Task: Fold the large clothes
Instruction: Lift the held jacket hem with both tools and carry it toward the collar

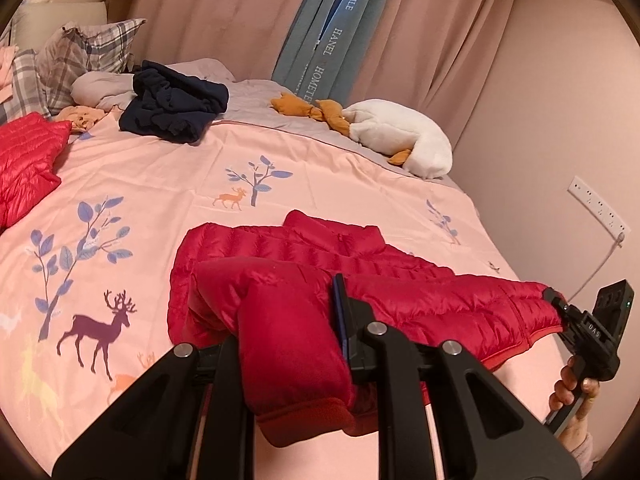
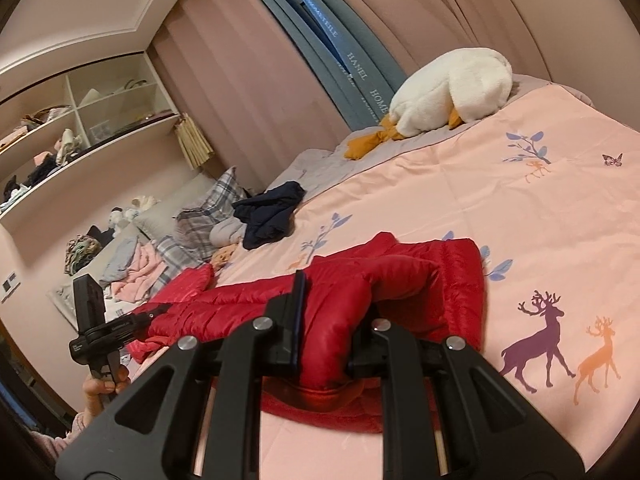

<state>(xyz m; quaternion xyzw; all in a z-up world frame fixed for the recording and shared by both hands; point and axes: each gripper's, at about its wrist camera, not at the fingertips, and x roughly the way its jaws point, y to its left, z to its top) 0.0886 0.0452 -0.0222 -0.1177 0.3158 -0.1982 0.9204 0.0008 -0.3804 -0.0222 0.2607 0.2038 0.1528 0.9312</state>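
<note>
We see a pink bedspread printed with deer and blue-leaved trees (image 1: 168, 184), a crumpled navy garment (image 1: 172, 106) near grey plaid pillows (image 1: 92, 46), a white plush goose with orange feet (image 2: 448, 88), pink curtains (image 1: 432, 40) and white open wall shelves (image 2: 80, 116).

A lived-in home bedroom is showing here. A wide bed under a pink cotton duvet printed with deer and blue-leafed trees (image 1: 168, 184) is stretching ahead of the left gripper (image 1: 288, 344), with grey plaid pillows (image 1: 84, 52) lying far left, a white plush goose (image 1: 400, 136) resting beyond, and floor-length dusty-pink curtains (image 1: 224, 12) hanging behind.
</note>
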